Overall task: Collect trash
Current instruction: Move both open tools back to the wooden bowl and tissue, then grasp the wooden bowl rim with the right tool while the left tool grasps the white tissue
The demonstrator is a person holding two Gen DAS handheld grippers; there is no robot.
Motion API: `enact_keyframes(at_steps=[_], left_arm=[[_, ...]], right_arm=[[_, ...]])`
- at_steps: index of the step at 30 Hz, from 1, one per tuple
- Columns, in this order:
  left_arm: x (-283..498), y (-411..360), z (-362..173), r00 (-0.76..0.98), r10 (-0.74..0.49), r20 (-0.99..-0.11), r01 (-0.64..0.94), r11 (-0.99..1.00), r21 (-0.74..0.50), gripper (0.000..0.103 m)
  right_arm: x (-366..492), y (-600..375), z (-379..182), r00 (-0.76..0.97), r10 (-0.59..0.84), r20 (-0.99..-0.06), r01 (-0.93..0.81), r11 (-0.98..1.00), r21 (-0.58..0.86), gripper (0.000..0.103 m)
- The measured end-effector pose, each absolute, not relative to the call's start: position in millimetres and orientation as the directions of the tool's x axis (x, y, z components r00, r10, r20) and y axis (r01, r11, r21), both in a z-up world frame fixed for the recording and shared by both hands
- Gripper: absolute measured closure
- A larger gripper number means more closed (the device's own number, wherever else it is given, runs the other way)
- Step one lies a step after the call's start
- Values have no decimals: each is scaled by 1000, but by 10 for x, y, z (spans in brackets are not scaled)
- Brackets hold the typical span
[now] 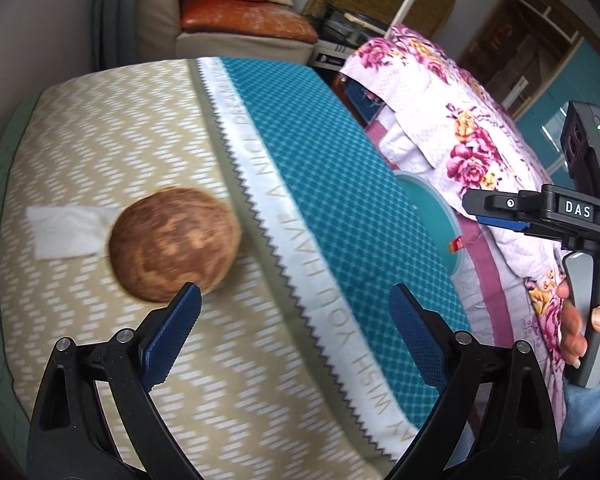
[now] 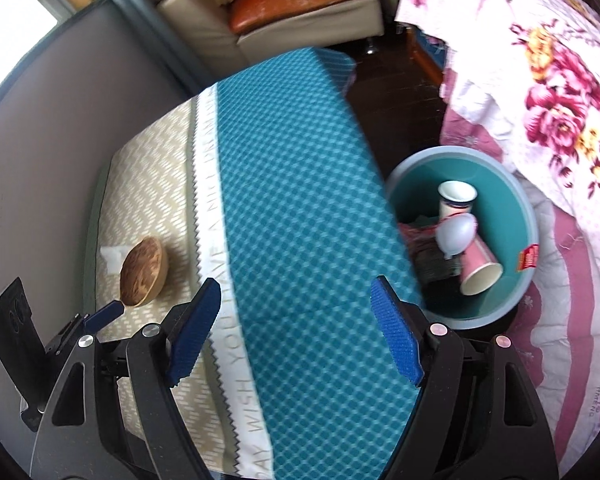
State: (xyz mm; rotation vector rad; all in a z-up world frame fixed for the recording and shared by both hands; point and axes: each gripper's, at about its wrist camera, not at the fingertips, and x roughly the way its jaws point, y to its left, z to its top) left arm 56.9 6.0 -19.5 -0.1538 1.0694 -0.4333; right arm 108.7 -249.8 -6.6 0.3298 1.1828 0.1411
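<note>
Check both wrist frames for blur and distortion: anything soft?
Left wrist: brown round object and tissue smeared by motion, fingers sharp, fisheye bends the pillow. Right wrist: pillow pattern slightly smeared, bin contents readable, window top left blown out.

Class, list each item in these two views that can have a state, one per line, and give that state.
Left hand-held gripper: open, holding nothing.
Right hand-held gripper: open, holding nothing.
Wooden bowl: on the mattress, tipped on its side.
Tissue: flat on the mattress, partly behind the bowl.
Bin: open, upright, partly filled.
Paper cups: lying inside the bin.
</note>
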Motion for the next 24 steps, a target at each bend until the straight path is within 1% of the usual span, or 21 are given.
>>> enact_keyframes(at_steps=[10,18,21,24], left_arm=[[541,685,-381,418,-389,-821,190,921,-340,8],[566,1116,-584,402,-353,-844,139,935,-325,8],[601,1214,-599,404,-336,-850,146,942,-303,8],[660,1306,-595,411,-302,-860,170,952,-253,8]], right_arm=[[1228,-1711,-135,301,269,-915,-40,962,270,29],[1390,-1243,-318,235,295,-926,-93,955,280,27],[1455,-1136,-402,211,307,-928,-100,951,292,27],[1563,-991,-510,187,322,-928,-105,946,307,27]])
